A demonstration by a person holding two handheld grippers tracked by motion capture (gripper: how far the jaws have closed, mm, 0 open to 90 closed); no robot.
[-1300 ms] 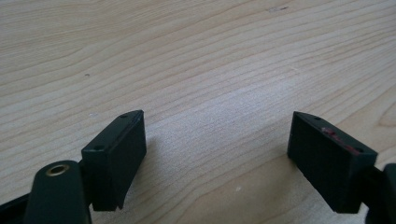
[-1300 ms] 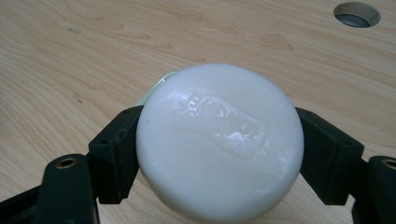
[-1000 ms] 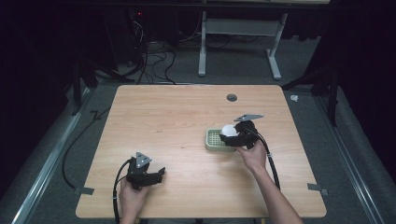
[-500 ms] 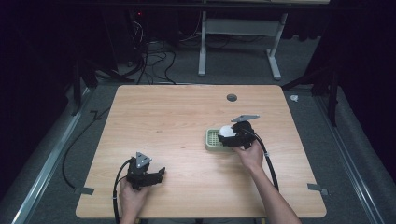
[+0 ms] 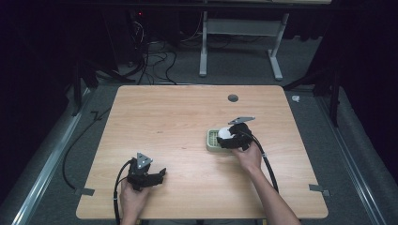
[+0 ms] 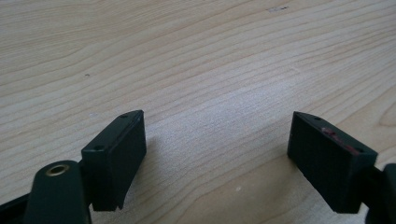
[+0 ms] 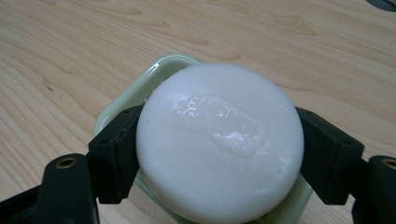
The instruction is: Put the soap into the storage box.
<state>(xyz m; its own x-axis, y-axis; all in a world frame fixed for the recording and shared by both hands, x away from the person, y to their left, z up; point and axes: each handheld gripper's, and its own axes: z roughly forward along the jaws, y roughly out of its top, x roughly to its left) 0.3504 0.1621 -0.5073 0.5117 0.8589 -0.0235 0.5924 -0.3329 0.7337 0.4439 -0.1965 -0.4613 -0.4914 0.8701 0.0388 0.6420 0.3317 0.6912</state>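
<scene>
A round white bar of soap (image 7: 219, 140) is clamped between the jaws of my right gripper (image 7: 219, 154), just over a pale green soap dish (image 7: 154, 77). From above, the soap (image 5: 225, 132) and right gripper (image 5: 233, 138) sit over the dish (image 5: 212, 139) right of the table's centre. Whether the soap touches the dish I cannot tell. My left gripper (image 5: 157, 176) rests near the front left of the table, open, with bare wood between its jaws (image 6: 217, 163).
The wooden table (image 5: 178, 117) has a small dark round grommet (image 5: 233, 98) near its far edge. Cables trail from both grippers toward the front edge. A desk frame and loose cables stand on the floor beyond the table.
My right gripper has shifted slightly with the soap over the dish. The left gripper has not moved.
</scene>
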